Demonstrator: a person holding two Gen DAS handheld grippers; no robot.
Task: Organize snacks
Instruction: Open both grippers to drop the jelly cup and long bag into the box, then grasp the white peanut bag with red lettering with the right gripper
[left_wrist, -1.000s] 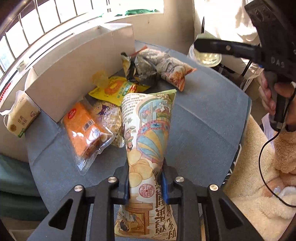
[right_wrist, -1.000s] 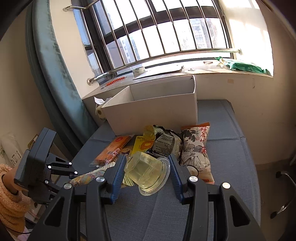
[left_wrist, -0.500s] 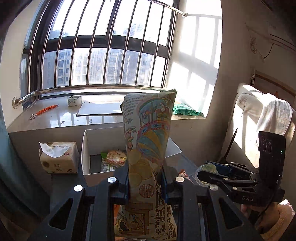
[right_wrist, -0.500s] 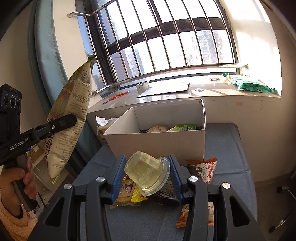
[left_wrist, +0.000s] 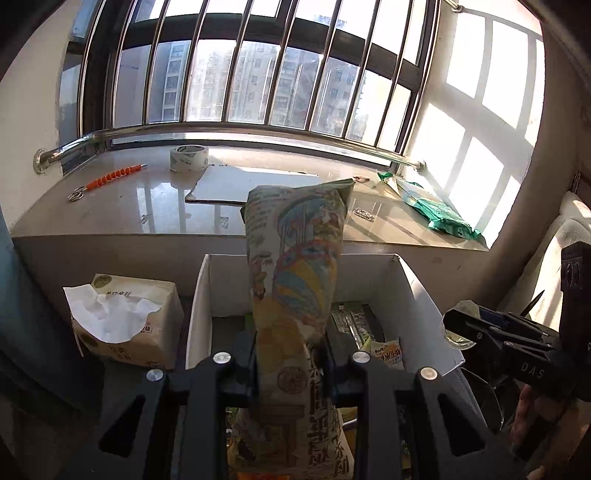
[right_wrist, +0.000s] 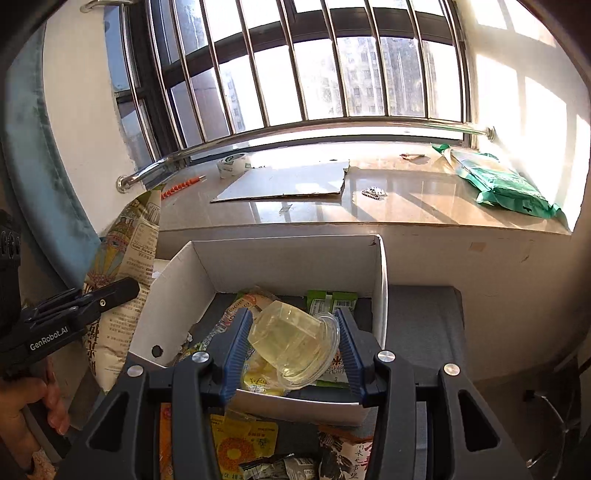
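Left gripper (left_wrist: 291, 363): clenched on a tall printed snack bag (left_wrist: 295, 280), which stands upright between the pads. Its jaws have just been easing apart slightly, yet the bag remains pinched between them. Directly ahead of and below this gripper lies the open white box (left_wrist: 199, 291), with small packets on its floor. A tissue pack (left_wrist: 125, 321) sits to the left of the box, just beside its wall. The windowsill (left_wrist: 110, 206) beyond carries a tape roll (left_wrist: 188, 158) and a flat sheet of cardboard (left_wrist: 255, 184).

Right gripper (right_wrist: 293, 349): closed on a clear jelly cup (right_wrist: 291, 339), tilted with its rim toward the right pad. The cup hangs over the near end of the box (right_wrist: 295, 258), above the packets inside. Below the gripper, outside the near wall, further snack packets (right_wrist: 240, 443) lie on the grey table (right_wrist: 421, 317).

The bag (right_wrist: 125, 258) and the left gripper (right_wrist: 107, 295) appear to the left of the right gripper, outside the box's left wall. A green packet (right_wrist: 502, 184) rests on the sill, far right.
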